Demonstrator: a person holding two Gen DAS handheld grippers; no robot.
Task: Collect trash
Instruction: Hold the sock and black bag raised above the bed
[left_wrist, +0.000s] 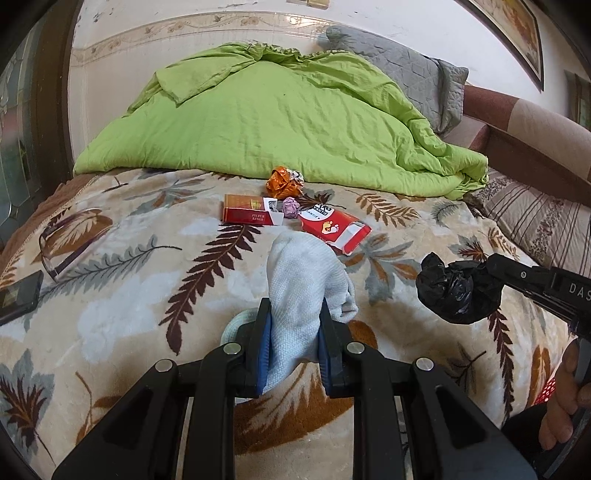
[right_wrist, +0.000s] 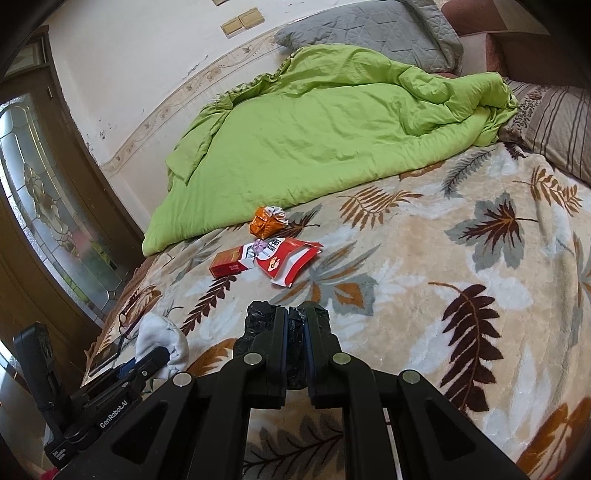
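Trash lies in a small cluster on the leaf-patterned blanket (left_wrist: 122, 291) of the bed, just in front of the green duvet (left_wrist: 266, 122), at the middle of the left wrist view. Going from the left edge of that view: a dark phone (left_wrist: 18, 299) and a pair of glasses (left_wrist: 61, 247) rest on the blanket at the left. Further right sits a red cigarette pack (left_wrist: 248, 214), open at its right end. A crumpled orange wrapper (left_wrist: 284, 181) is above it, near the duvet's edge, and a small purple paper ball (left_wrist: 290, 207) lies between the pack and a torn red packet (left_wrist: 334, 230). At lower centre my left gripper (left_wrist: 293, 321) has its jaws pinched on a white sock (left_wrist: 306, 280), which rises between the blue pads. At the right, my right gripper (left_wrist: 493, 275) holds a crumpled black plastic bag (left_wrist: 452, 290) above the blanket, jaws closed on it. A hand (left_wrist: 565, 398) shows at the lower right edge. In the right wrist view the black bag bulges out on both sides of those closed jaws, at lower centre.
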